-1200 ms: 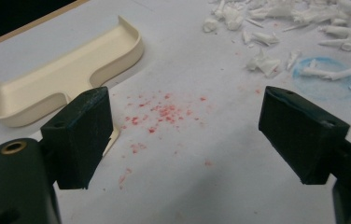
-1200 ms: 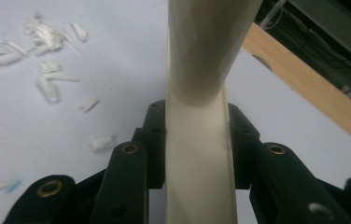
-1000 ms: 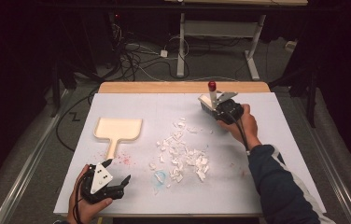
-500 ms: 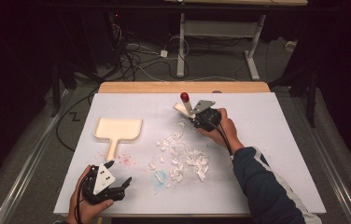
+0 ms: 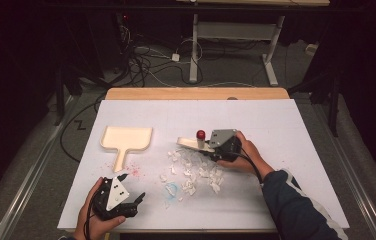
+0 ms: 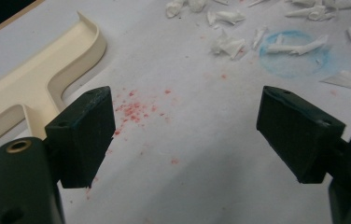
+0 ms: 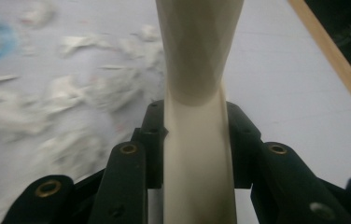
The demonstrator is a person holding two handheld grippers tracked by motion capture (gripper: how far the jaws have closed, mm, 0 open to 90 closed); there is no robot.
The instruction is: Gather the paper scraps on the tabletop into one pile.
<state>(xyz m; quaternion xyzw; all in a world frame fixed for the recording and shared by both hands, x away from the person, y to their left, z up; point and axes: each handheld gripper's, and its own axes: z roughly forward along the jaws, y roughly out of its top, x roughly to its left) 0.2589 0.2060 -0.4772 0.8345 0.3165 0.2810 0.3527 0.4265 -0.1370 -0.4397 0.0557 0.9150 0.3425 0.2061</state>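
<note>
Scraps of white paper (image 5: pixel 193 172) lie scattered across the middle of the white tabletop (image 5: pixel 286 130), some beside a smudged blue ring (image 6: pixel 291 58) and, nearer the left, a speckle of red crumbs (image 6: pixel 136 109). The right hand-held gripper (image 5: pixel 215 146) sits at the far edge of this litter, its jaws clamped on the cream handle of a small brush (image 7: pixel 197 93); in the right gripper view the handle runs straight up between the two black jaws, which press on it from both sides. From the high view the brush points left from the gripper, low over the tabletop, with a red knob (image 5: pixel 201 134) showing just above it. Whether its tip touches the scraps cannot be told.

A cream dustpan (image 5: pixel 126 140) lies flat on the tabletop to the left of the scraps, apart from them, its handle pointing toward the person. The left hand-held gripper (image 5: pixel 135 201) rests near the front edge of the tabletop, just short of the dustpan's handle, with its jaws standing wide apart and nothing between them; the left gripper view shows bare tabletop and red crumbs in the gap, the dustpan (image 6: pixel 38 88) off to one side.
</note>
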